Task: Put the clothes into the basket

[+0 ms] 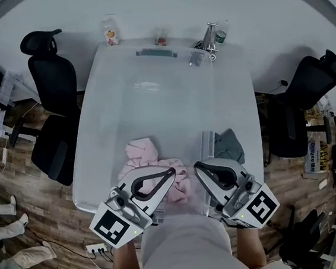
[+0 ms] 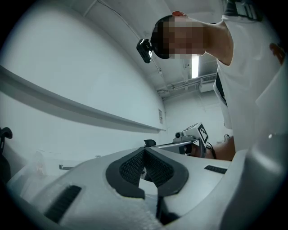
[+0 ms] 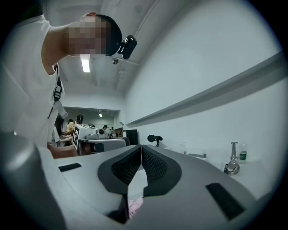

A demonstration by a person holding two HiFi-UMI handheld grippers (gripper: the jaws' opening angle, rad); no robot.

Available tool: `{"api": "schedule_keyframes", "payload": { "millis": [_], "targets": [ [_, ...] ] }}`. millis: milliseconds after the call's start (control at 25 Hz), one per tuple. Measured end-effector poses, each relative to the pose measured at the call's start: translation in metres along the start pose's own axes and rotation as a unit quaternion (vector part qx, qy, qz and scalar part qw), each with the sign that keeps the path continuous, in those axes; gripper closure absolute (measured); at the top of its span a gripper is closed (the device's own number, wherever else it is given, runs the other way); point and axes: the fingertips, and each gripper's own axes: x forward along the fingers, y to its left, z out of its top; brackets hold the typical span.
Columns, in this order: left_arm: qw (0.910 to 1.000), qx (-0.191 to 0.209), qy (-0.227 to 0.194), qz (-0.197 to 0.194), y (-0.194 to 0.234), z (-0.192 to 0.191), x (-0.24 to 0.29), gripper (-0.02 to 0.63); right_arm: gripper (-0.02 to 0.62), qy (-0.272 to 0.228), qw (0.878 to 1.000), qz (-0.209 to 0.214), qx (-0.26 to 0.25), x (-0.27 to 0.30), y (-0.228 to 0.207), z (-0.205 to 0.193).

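Left claw [image 2: 145, 151] is closed: pad tips meet, nothing gripped, only pale counter showing thru the gap lower down. Right claw [image 3: 141, 147] is the same, tips pressed together & empty, w/ a bit of the pink clothes [image 3: 134, 207] visible below its pads, not between them.

In the head view we hold both claws low at the counter's 6 o'clock edge, tips angled toward each other. They sit close but apart, left claw [image 1: 172, 171] at approx 7 o'clock and right claw [image 1: 198, 167] at approx 5.

Pink clothes [image 1: 149, 161] lie in a crumpled pile on the white counter [image 1: 152, 97] at 6 o'clock, right at the left claw. Its tip overlaps the pile's near side; whether it touches we can't tell. A grey-green garment [image 1: 231, 145] lies at approx 5 o'clock, just past the right claw, next to a white strip [image 1: 207, 147].

Along the far edge:
- At 12 o'clock, a grey bar [image 1: 156, 52] & a small jar [image 1: 161, 39].
- At 11 o'clock, a clear bottle [image 1: 110, 32].
- At 1 o'clock, a metal stand [image 1: 208, 37] w/ a green-capped bottle [image 1: 221, 35] beside it.

Black office chairs stand off the counter at 9 o'clock [image 1: 53, 95] & 3 o'clock [image 1: 306, 86], on a wood floor [image 1: 38, 204].
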Motion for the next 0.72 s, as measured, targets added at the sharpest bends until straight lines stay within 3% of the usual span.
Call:
{"api": "schedule_keyframes", "payload": {
  "millis": [360,720],
  "targets": [
    [0.9959,0.005,0.000,-0.090,-0.014,-0.006,0.045,0.601,0.586,0.012,0.994,-0.110,-0.002,-0.044,-0.037,-0.003],
    [0.9875,0.003,0.007,-0.157,-0.027,-0.019,0.079,0.601,0.584,0.048,0.978,-0.205,0.000,-0.082,-0.065,-0.024]
  ]
}}
